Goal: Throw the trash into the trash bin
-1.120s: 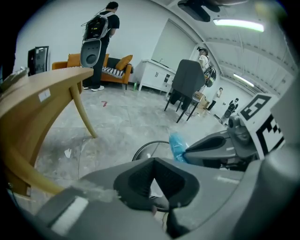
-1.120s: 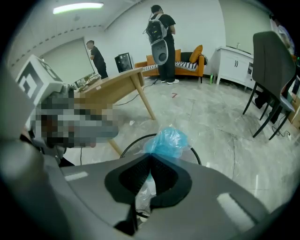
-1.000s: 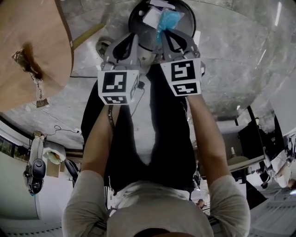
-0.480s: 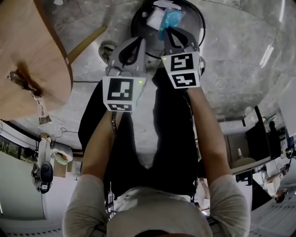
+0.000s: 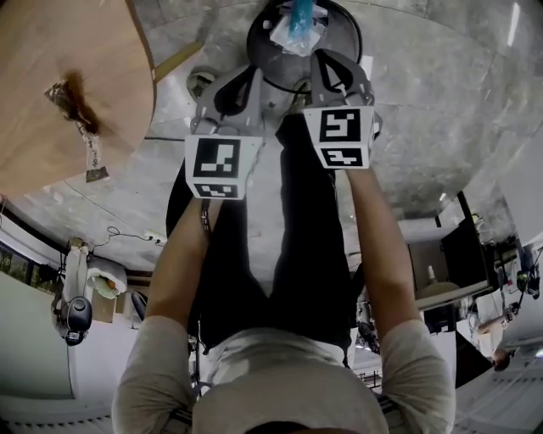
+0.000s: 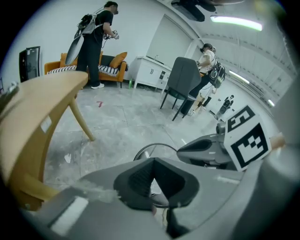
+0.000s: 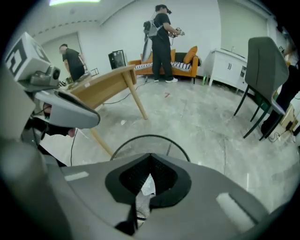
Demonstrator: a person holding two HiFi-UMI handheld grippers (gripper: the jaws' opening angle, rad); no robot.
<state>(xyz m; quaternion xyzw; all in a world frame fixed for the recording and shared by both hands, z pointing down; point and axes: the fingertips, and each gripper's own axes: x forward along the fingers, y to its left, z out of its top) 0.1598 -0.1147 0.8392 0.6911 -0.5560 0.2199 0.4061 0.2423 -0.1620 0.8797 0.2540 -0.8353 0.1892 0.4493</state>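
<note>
The round black trash bin [image 5: 341,30] stands on the floor at the top of the head view. A blue wrapper [image 5: 299,15] and white paper [image 5: 288,38] lie inside it. My right gripper [image 5: 322,58] hovers at the bin's near rim. Its jaws have just been closing and are shut with nothing between them. Through the slit in the right gripper view I see white paper [image 7: 148,185] below and the bin's rim [image 7: 150,136]. My left gripper [image 5: 254,78] is beside it, shut and empty, with the bin's rim [image 6: 154,146] just beyond its jaws.
A wooden table [image 5: 51,76] with a brown wrapper [image 5: 75,95] on it is at the left, its legs [image 7: 138,105] near the bin. A grey chair [image 7: 267,61] stands to the right. People stand by an orange sofa [image 7: 180,58] further back.
The blue wrapper was at the right gripper's tips before. Now it lies in the bin, apart from the jaws. Both grippers stay side by side at the bin's near rim.
</note>
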